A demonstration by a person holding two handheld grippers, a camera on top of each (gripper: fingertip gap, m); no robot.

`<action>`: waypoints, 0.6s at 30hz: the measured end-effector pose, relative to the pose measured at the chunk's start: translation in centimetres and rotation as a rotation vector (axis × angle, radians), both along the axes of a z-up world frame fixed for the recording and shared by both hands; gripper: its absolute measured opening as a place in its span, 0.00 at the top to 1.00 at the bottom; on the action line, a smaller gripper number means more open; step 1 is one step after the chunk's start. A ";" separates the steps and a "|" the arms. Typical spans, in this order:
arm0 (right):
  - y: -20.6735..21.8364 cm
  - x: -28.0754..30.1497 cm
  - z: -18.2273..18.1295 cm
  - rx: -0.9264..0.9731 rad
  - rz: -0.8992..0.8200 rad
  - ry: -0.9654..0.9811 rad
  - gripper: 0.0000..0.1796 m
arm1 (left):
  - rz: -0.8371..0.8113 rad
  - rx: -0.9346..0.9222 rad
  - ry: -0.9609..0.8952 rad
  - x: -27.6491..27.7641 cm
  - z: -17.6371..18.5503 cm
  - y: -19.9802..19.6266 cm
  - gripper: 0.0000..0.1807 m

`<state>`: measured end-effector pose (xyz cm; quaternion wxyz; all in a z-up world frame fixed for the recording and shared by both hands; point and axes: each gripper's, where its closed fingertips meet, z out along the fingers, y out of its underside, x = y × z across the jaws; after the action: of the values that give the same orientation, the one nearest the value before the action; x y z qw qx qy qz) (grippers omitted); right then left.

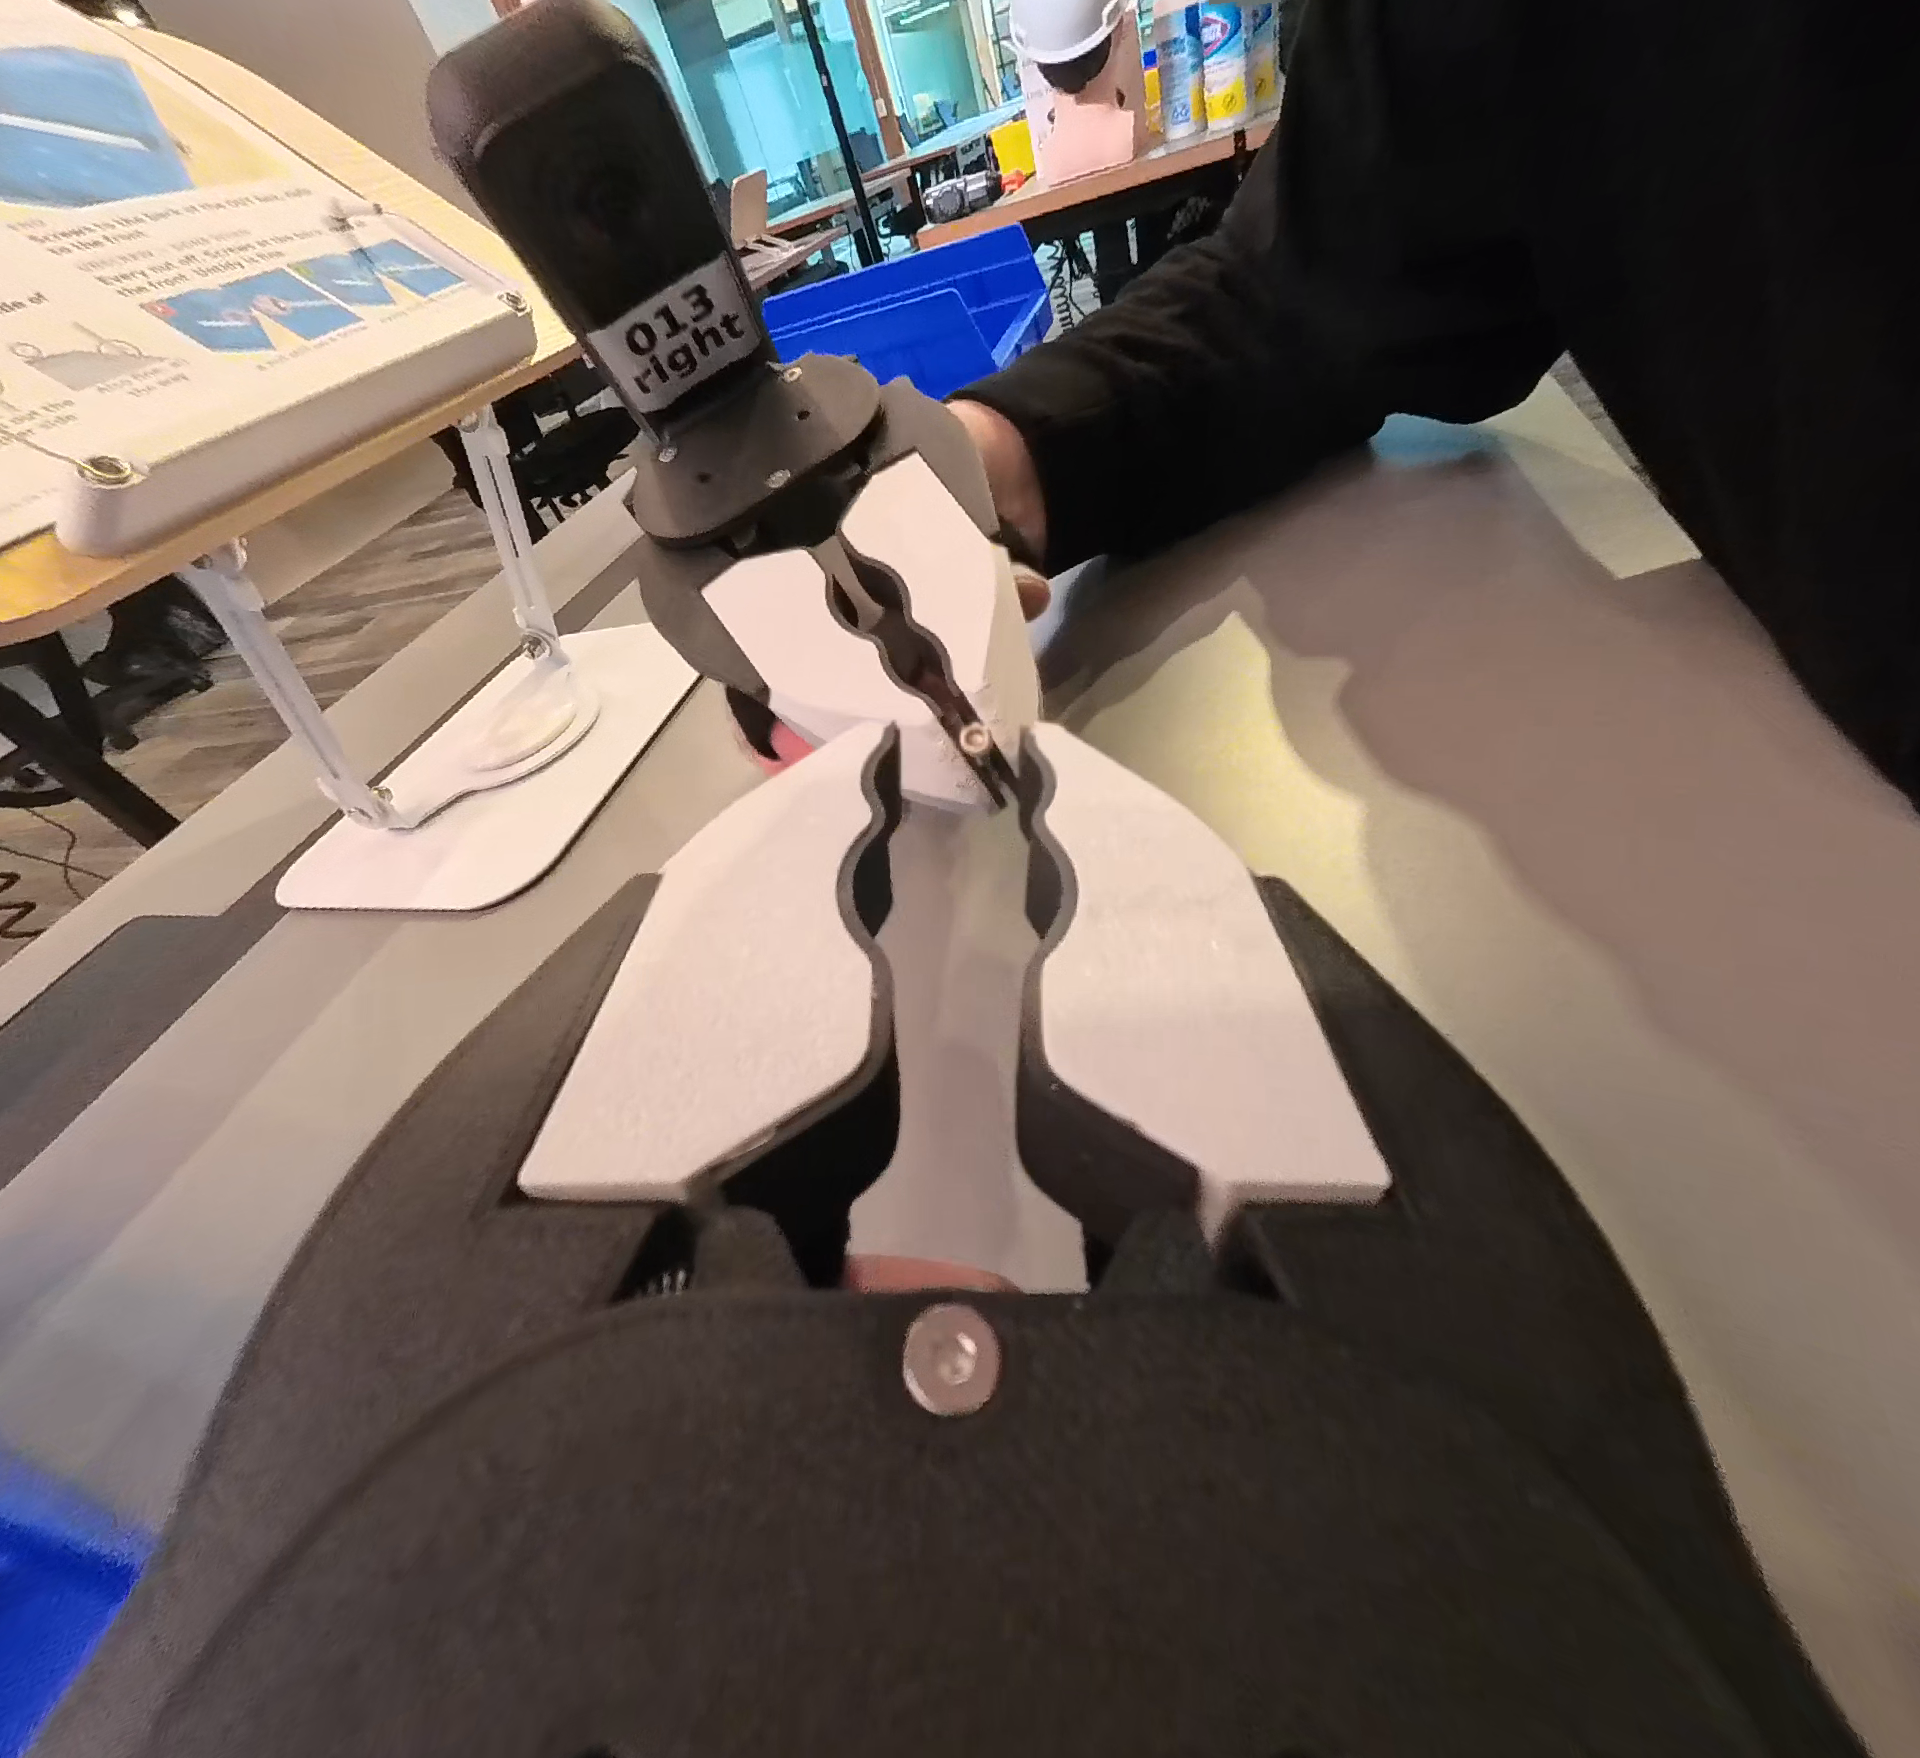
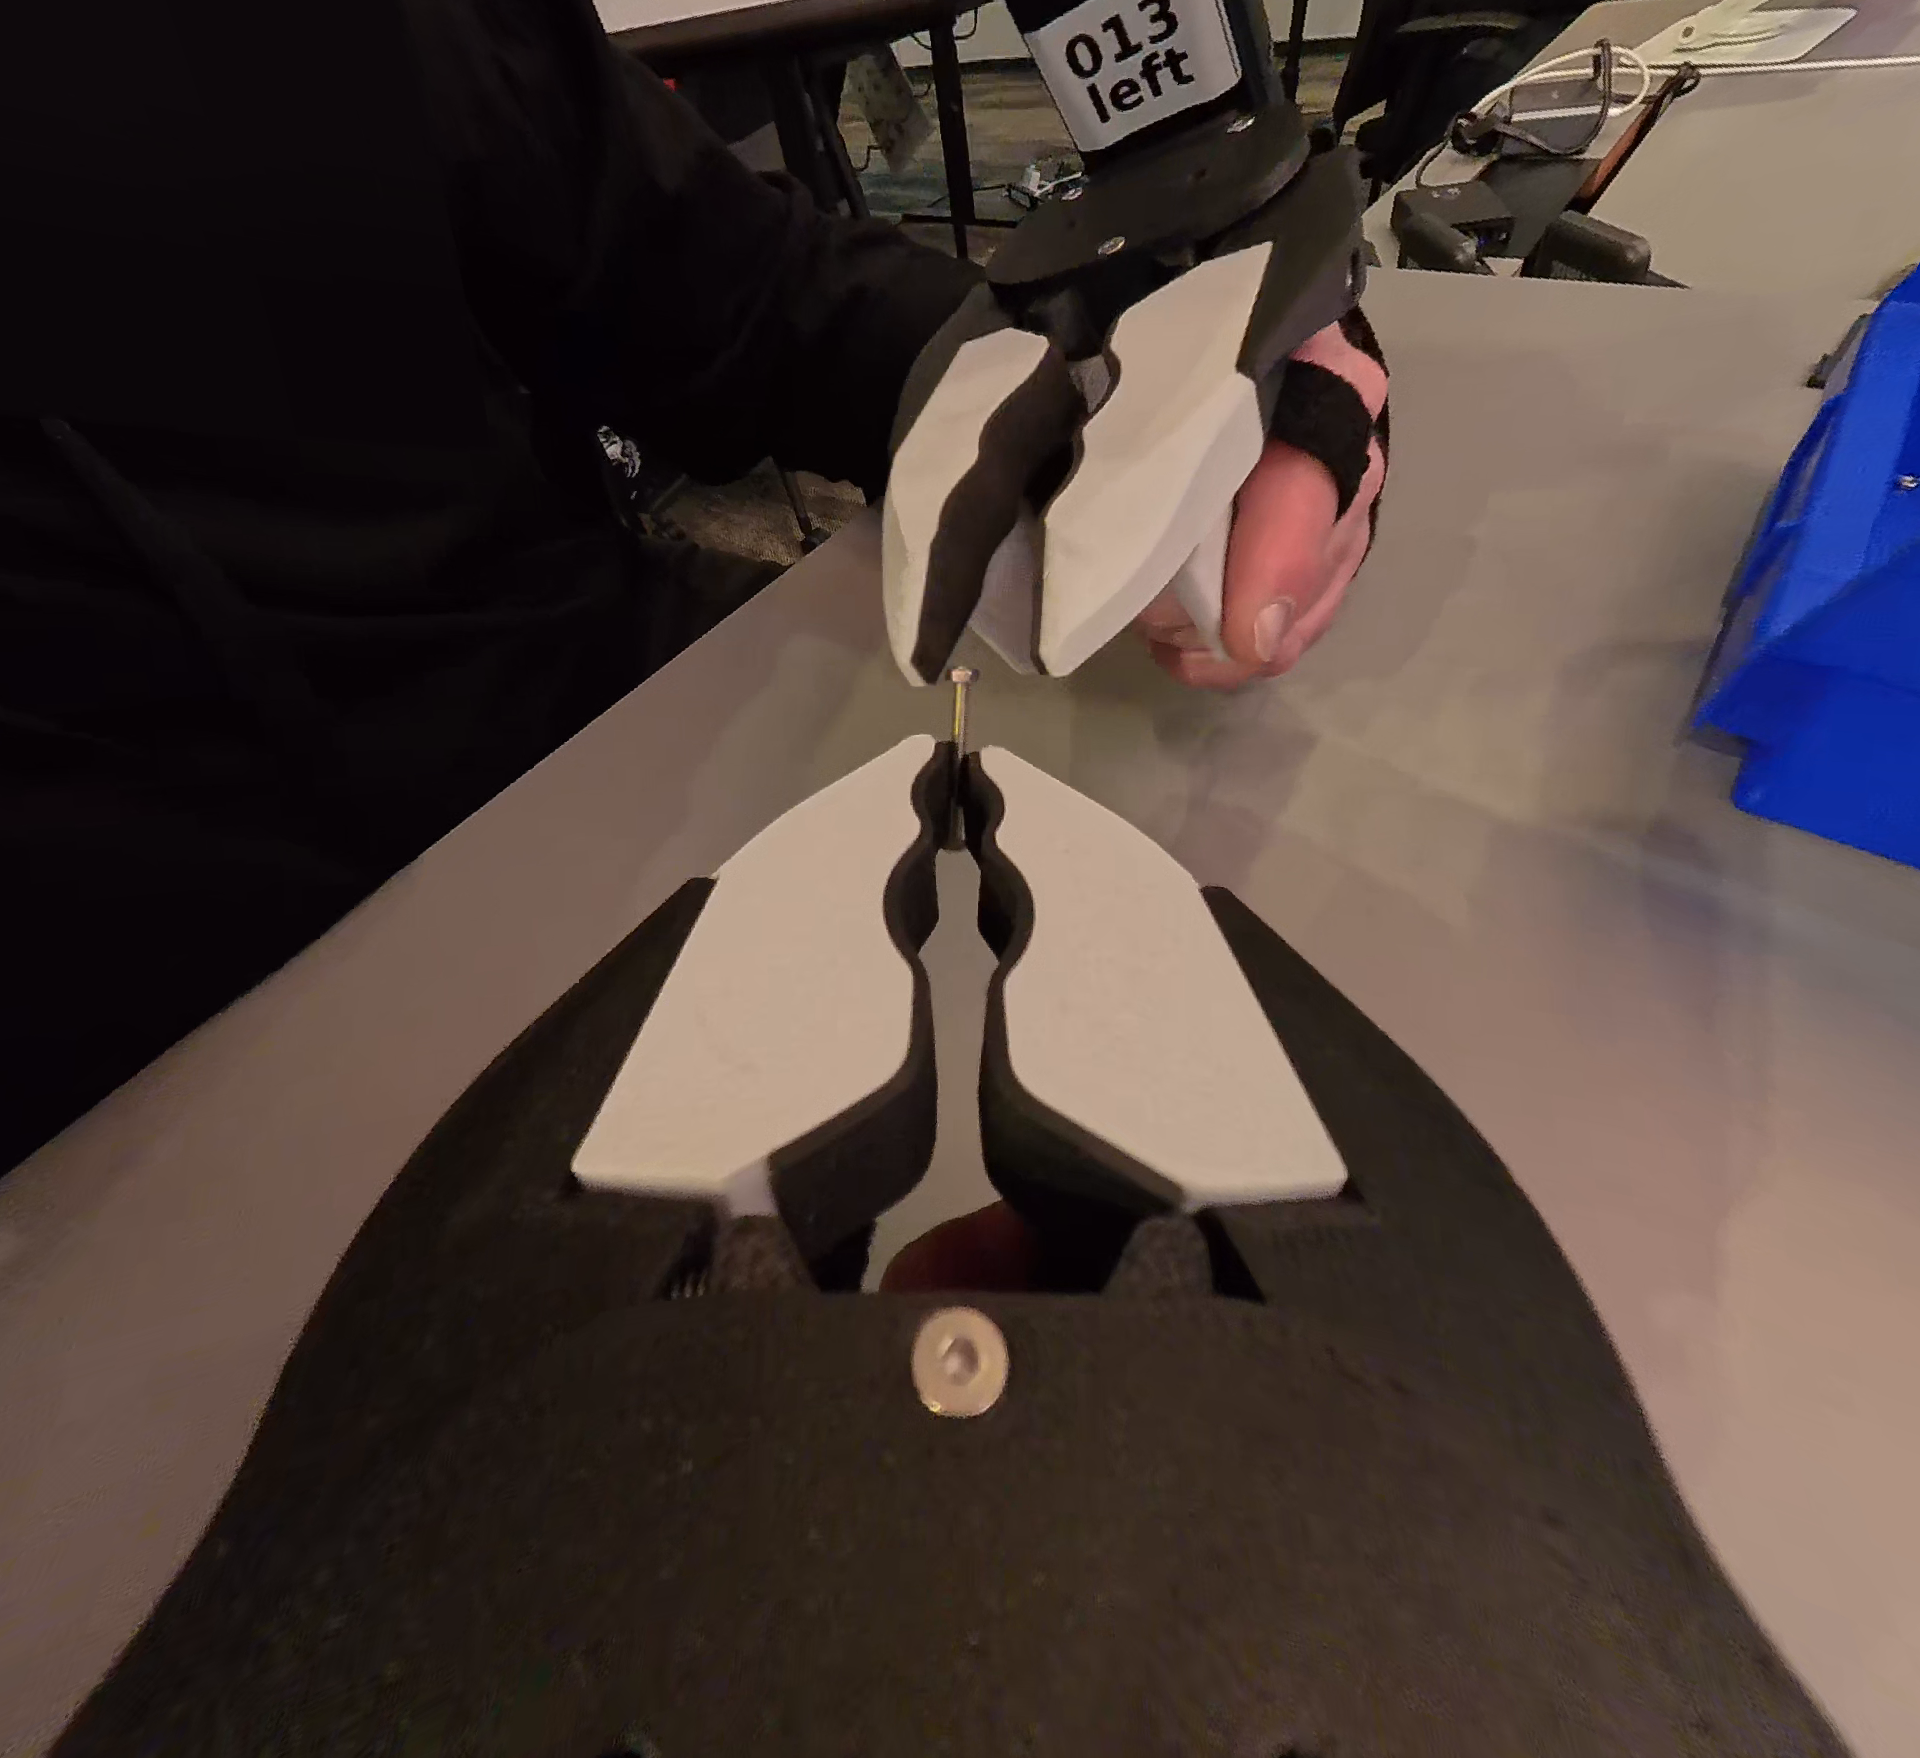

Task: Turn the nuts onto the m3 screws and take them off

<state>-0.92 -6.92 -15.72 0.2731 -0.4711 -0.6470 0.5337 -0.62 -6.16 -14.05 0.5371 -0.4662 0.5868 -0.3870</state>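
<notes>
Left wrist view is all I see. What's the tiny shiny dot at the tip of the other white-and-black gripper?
Observer: The end of a thin metal screw. Side-on here, it is clamped in the right gripper and sticks out past its tips.
Operator: Anything on it?
Observer: A small wider piece caps its far end; nut or head, I cannot tell.
Operator: Is my gripper holding that?
Observer: No. The left gripper has its jaws apart, one fingertip right beside it.

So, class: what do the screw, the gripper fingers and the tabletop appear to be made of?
Screw: metal, probably steel, going by its thin silvery shine. Right gripper fingers: matte white faces on grainy black bodies, likely printed plastic. Tabletop: smooth grey with soft reflections, possibly laminate; it is hard to say.
</notes>
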 end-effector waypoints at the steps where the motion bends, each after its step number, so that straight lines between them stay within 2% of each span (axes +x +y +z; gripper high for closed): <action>1: 0.0 0.0 0.0 0.002 0.000 0.000 0.99 | -0.003 -0.003 -0.003 0.1 0.1 -0.1 0.88; 18: -0.2 0.1 0.2 0.014 0.005 0.004 0.99 | 0.032 -0.009 0.026 -0.1 -0.7 0.8 0.90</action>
<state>-0.80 -7.07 -15.52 0.2762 -0.4664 -0.6512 0.5310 -0.67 -5.33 -14.76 0.5333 -0.4831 0.5845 -0.3748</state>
